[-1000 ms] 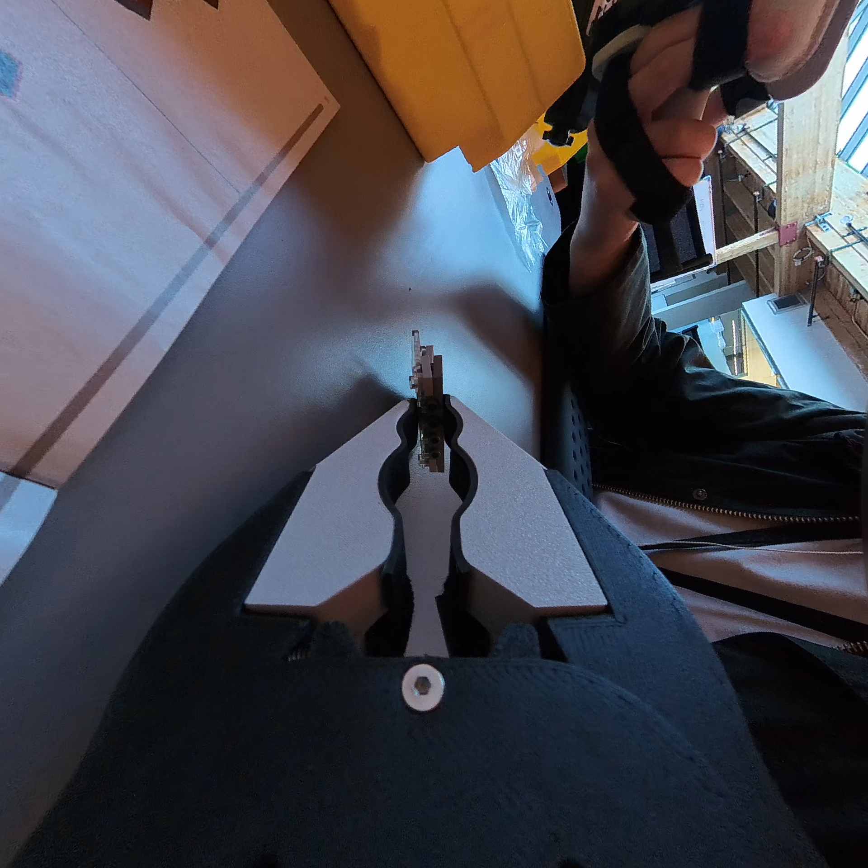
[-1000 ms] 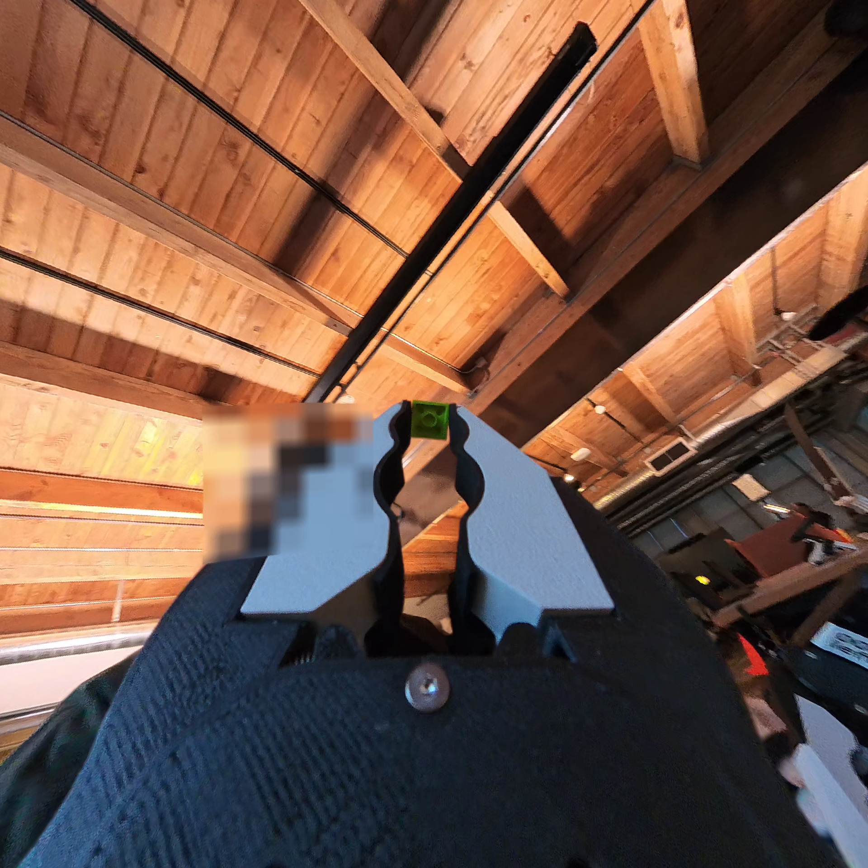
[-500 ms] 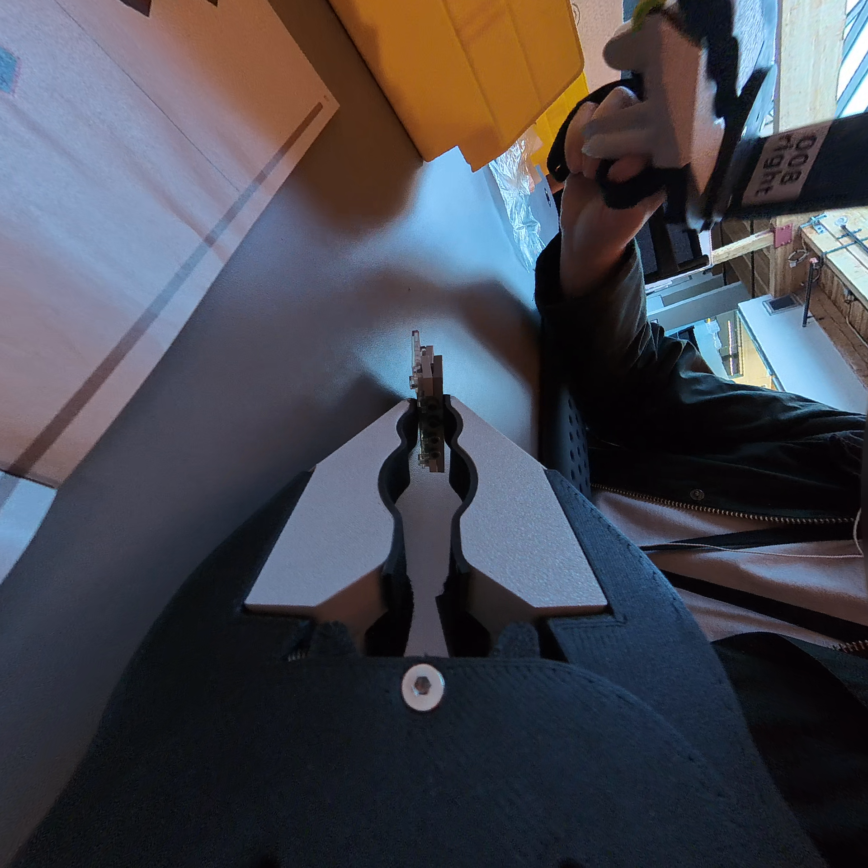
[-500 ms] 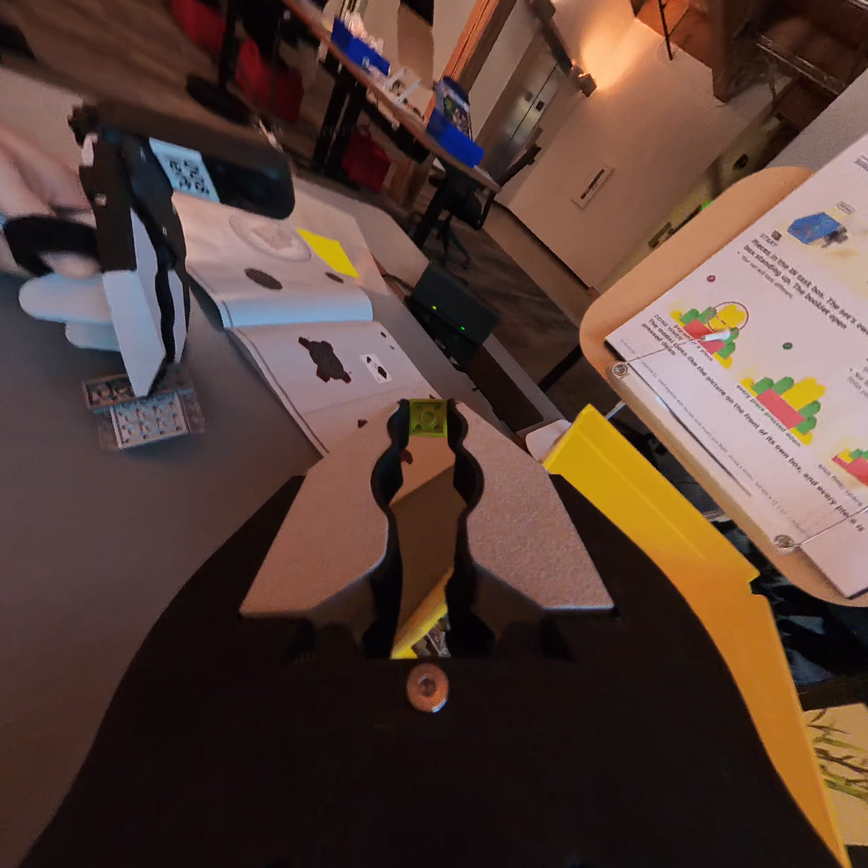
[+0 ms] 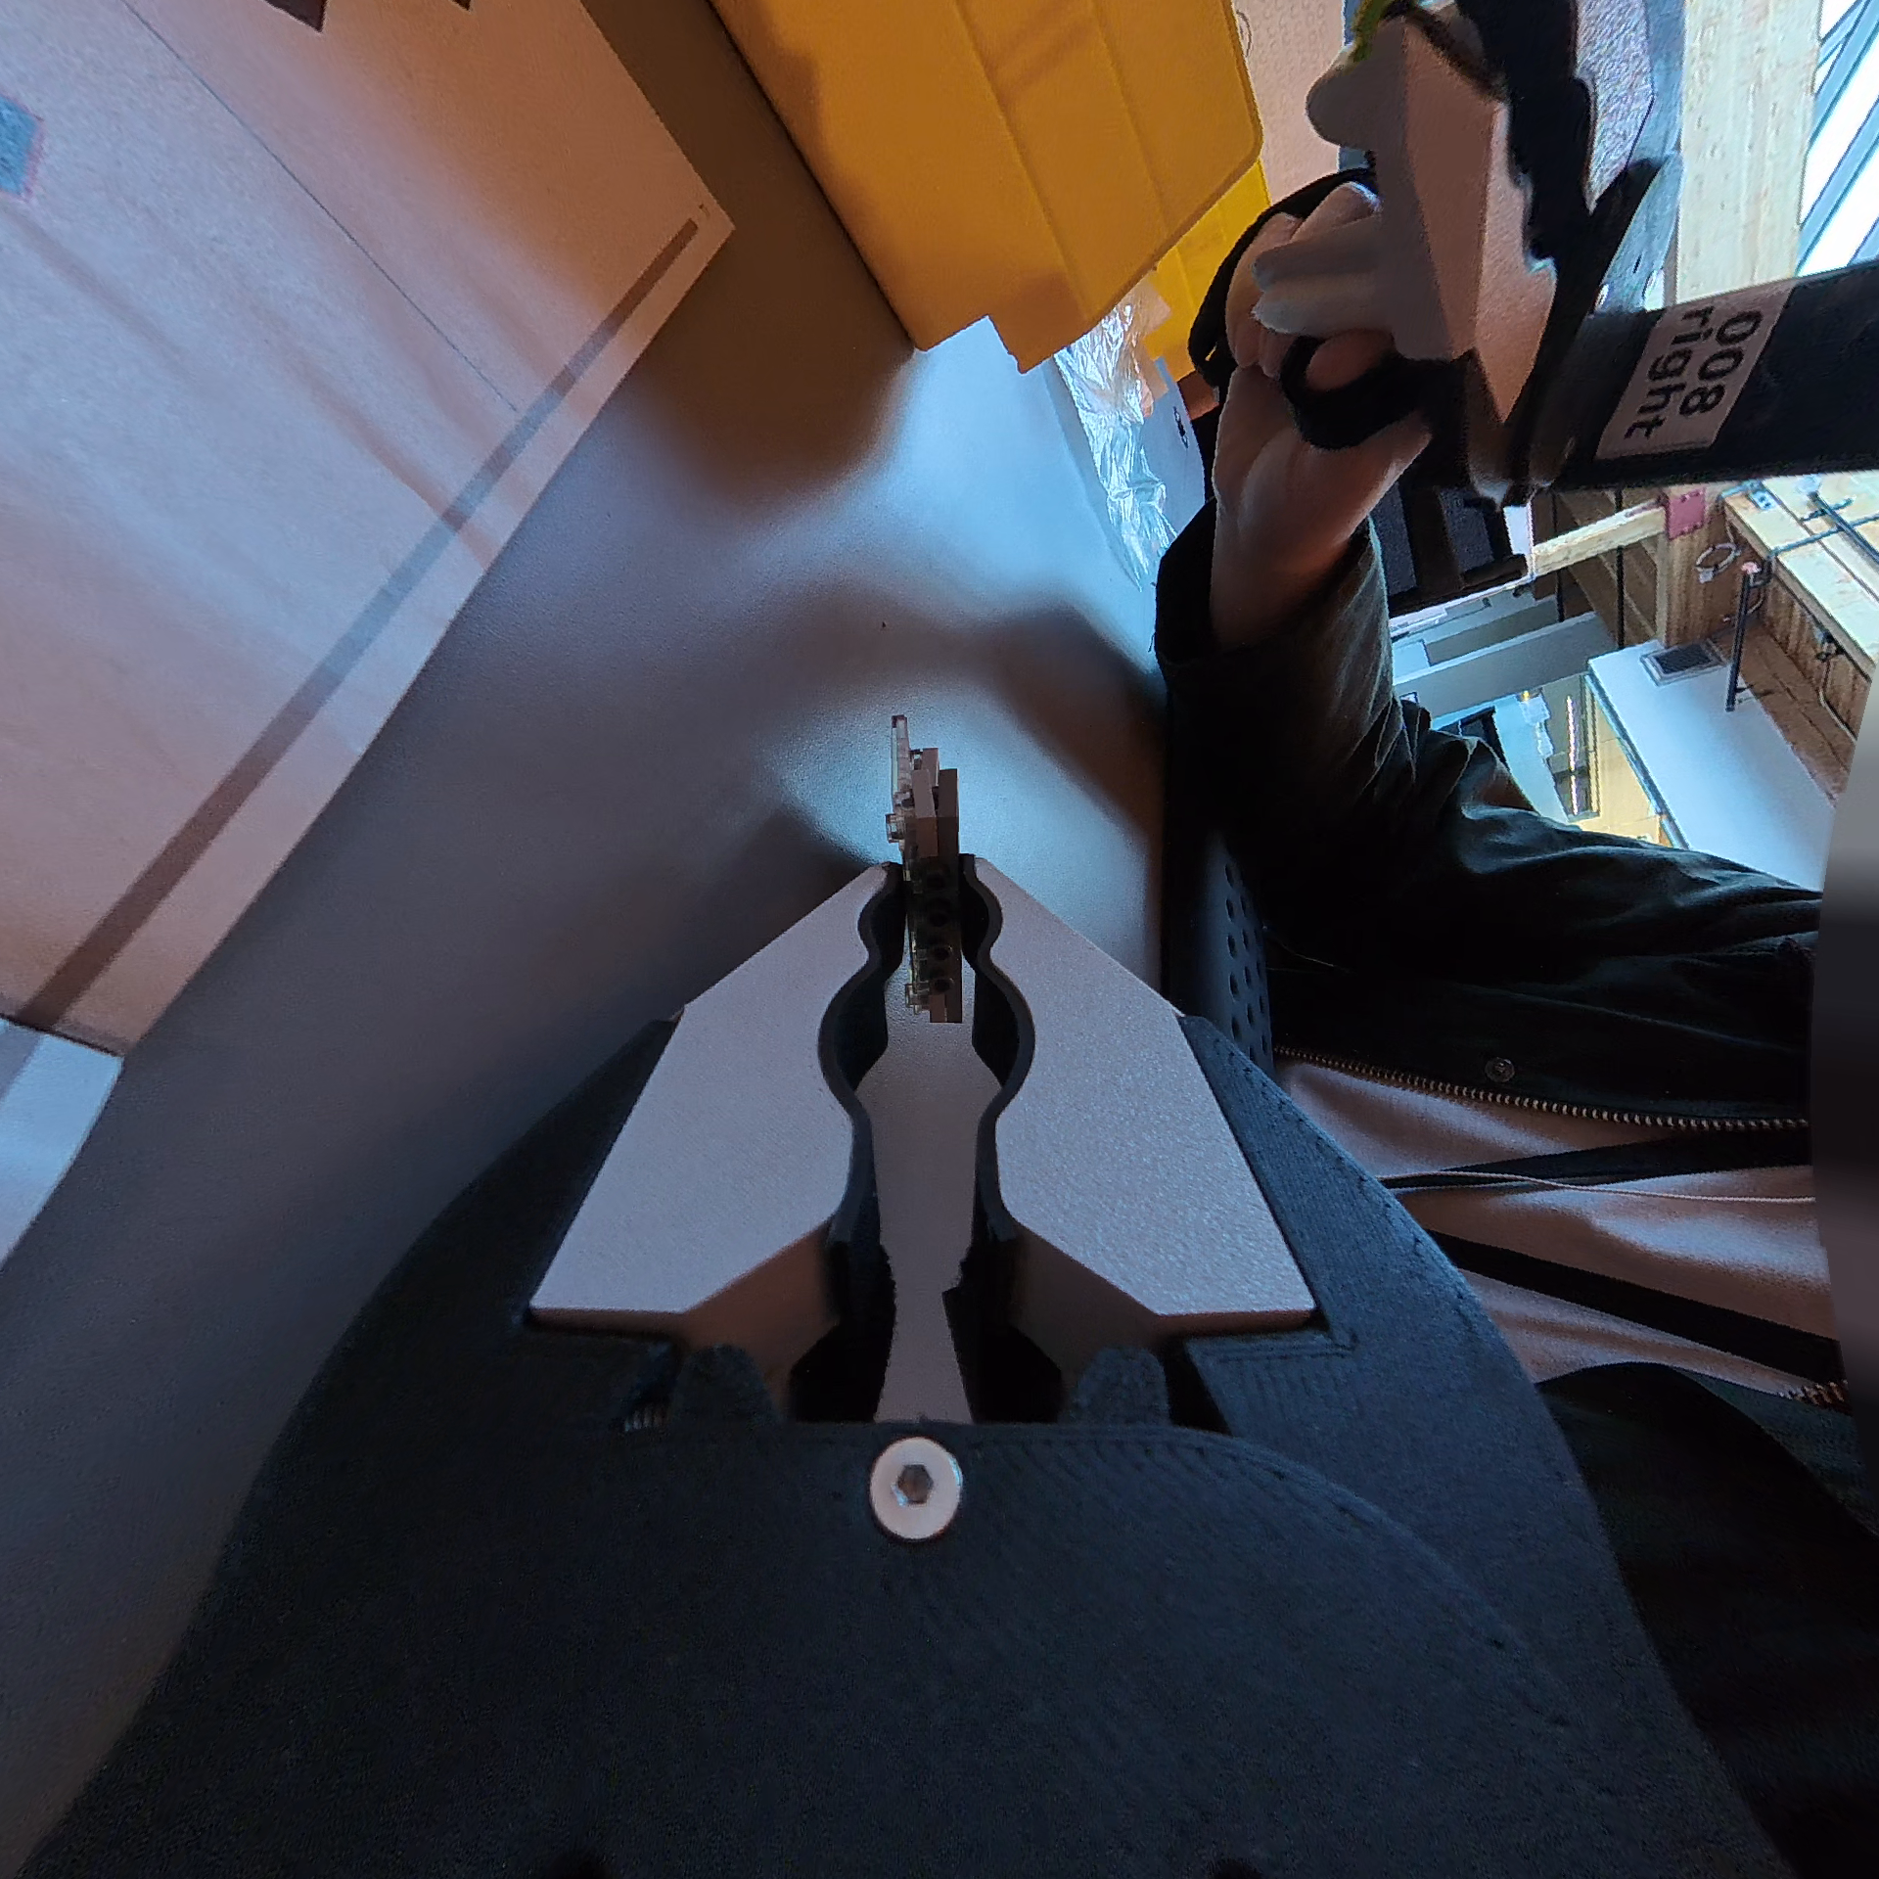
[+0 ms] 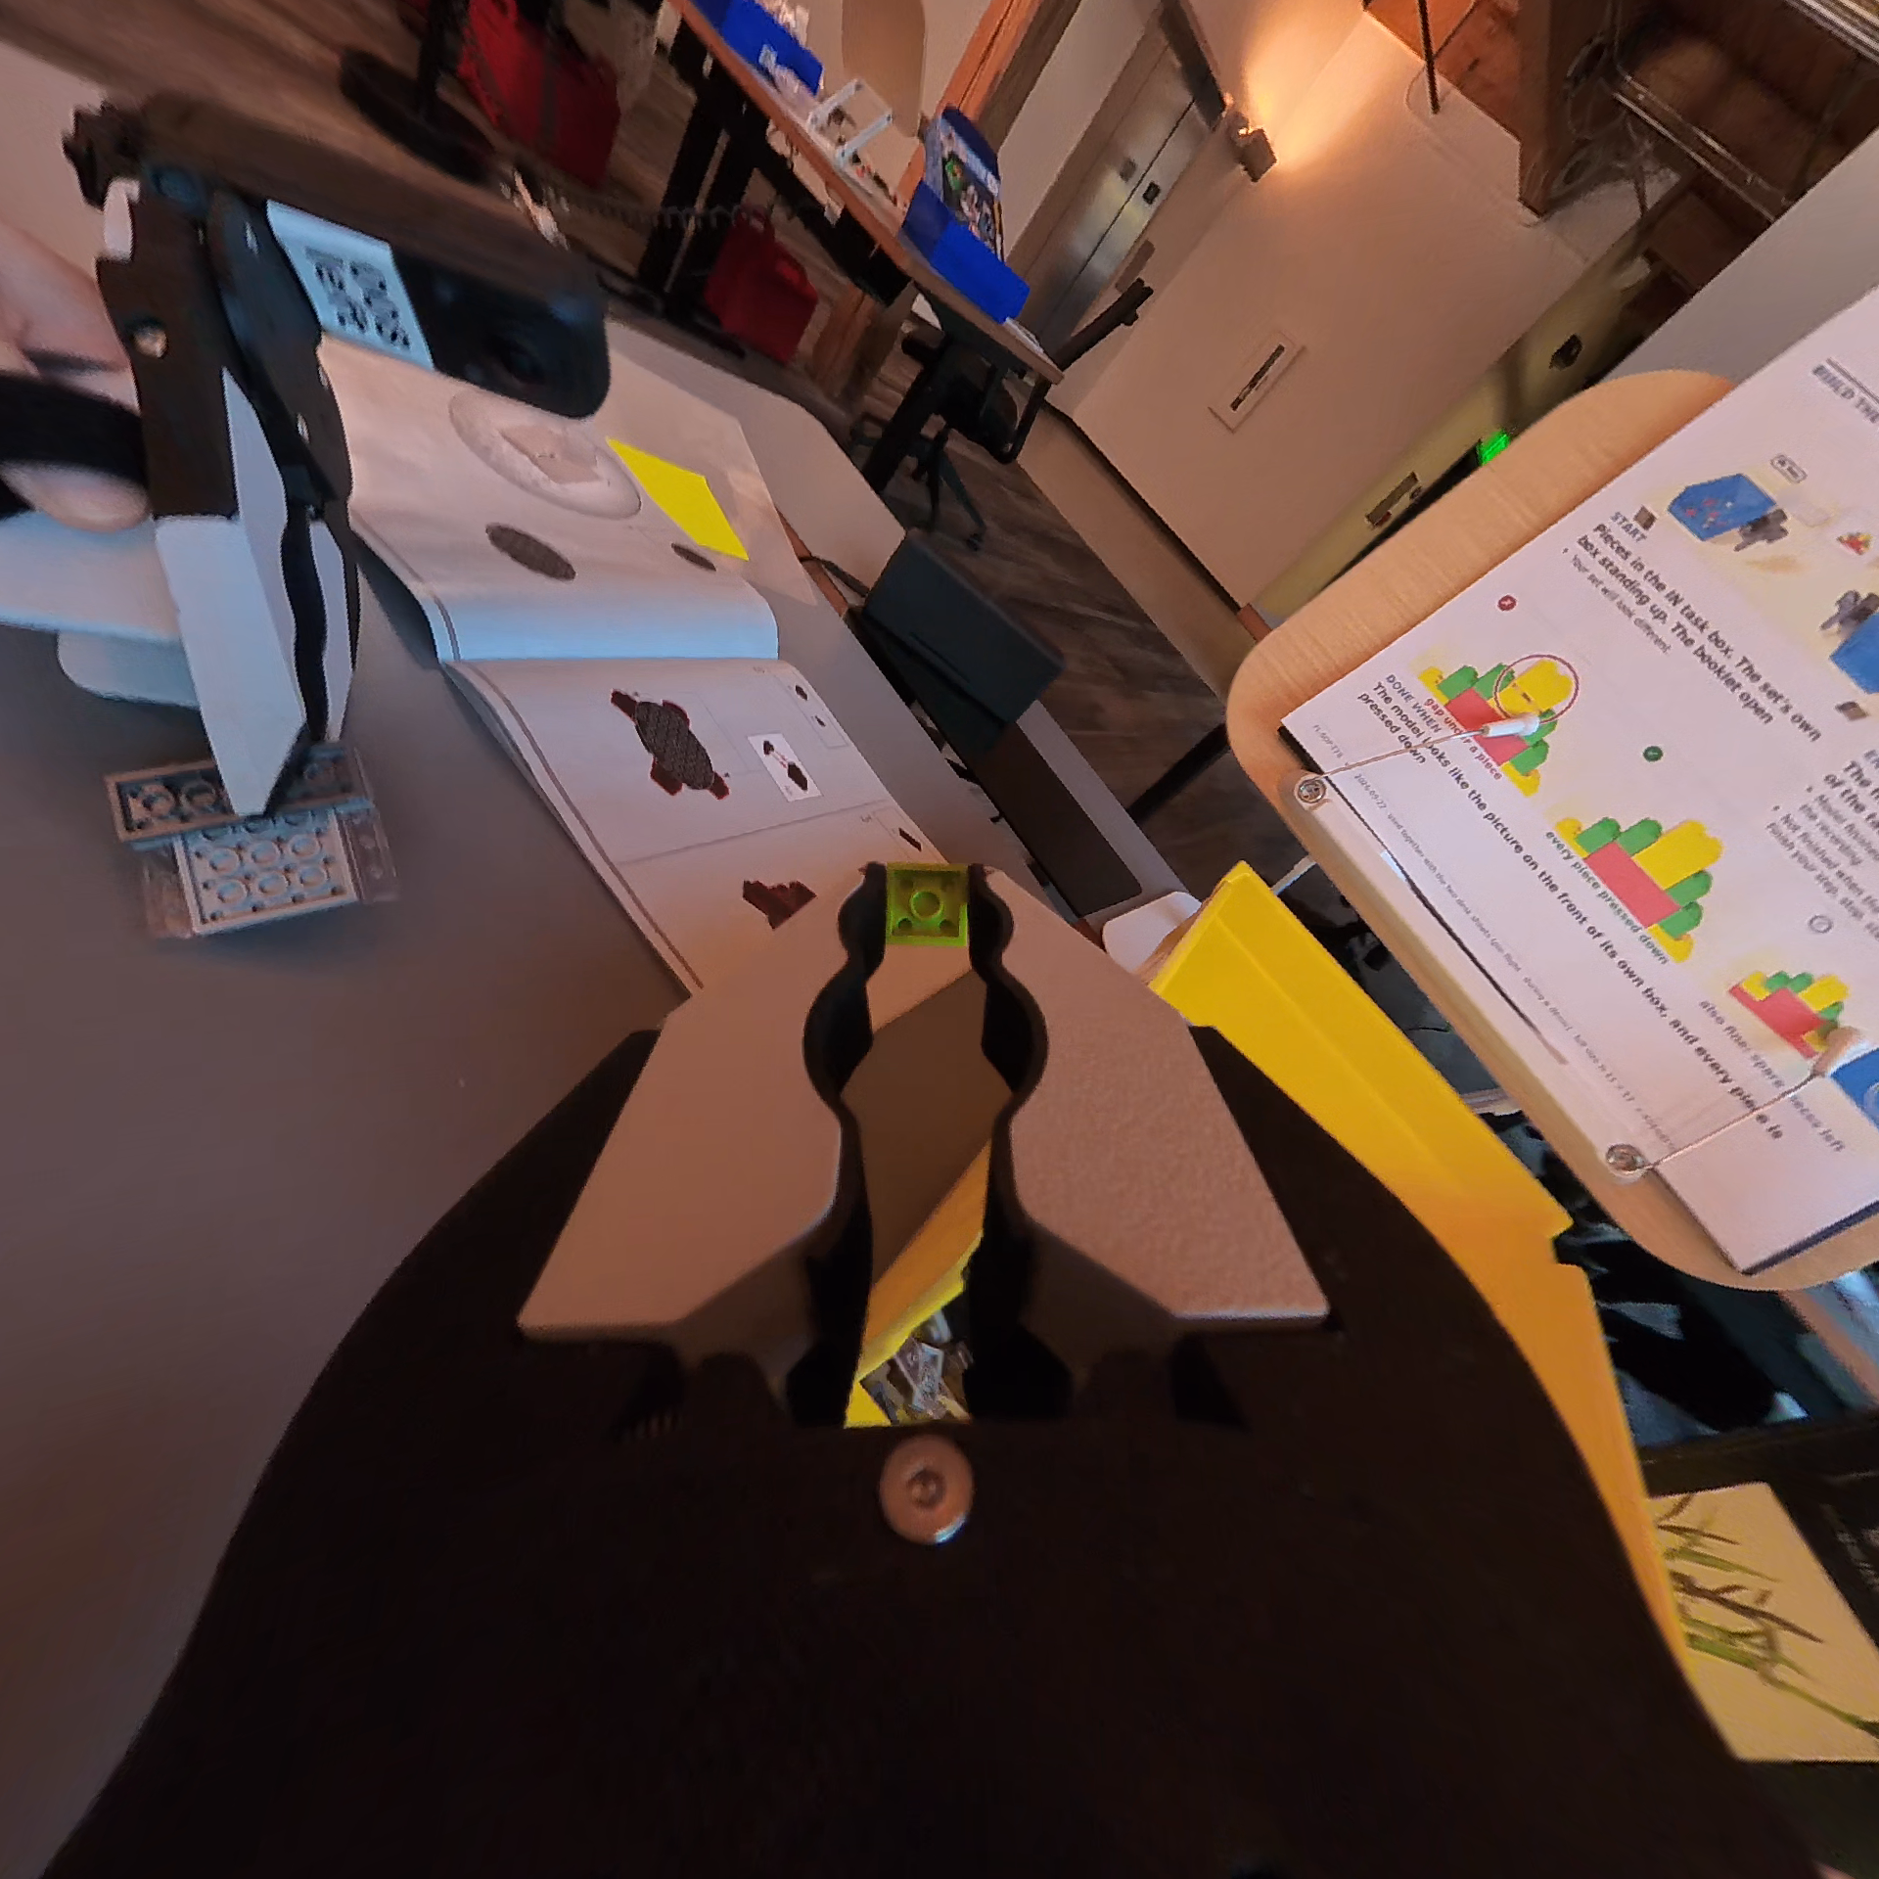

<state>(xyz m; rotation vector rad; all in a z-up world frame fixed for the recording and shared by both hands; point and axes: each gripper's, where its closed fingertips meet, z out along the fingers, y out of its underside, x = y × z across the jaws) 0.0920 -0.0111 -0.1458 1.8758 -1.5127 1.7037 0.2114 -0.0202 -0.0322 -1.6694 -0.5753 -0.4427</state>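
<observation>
Right gripper lower, green brick aloft

Leaving bare grey table open between the grey plate assembly and the yellow bin; blocking the far side with an open booklet lying flat just beyond; crowding the right with the bin's wall and a tilted instruction board overhanging it; occupying the spot above the plates with the left gripper, fingertips closed on them
</observation>
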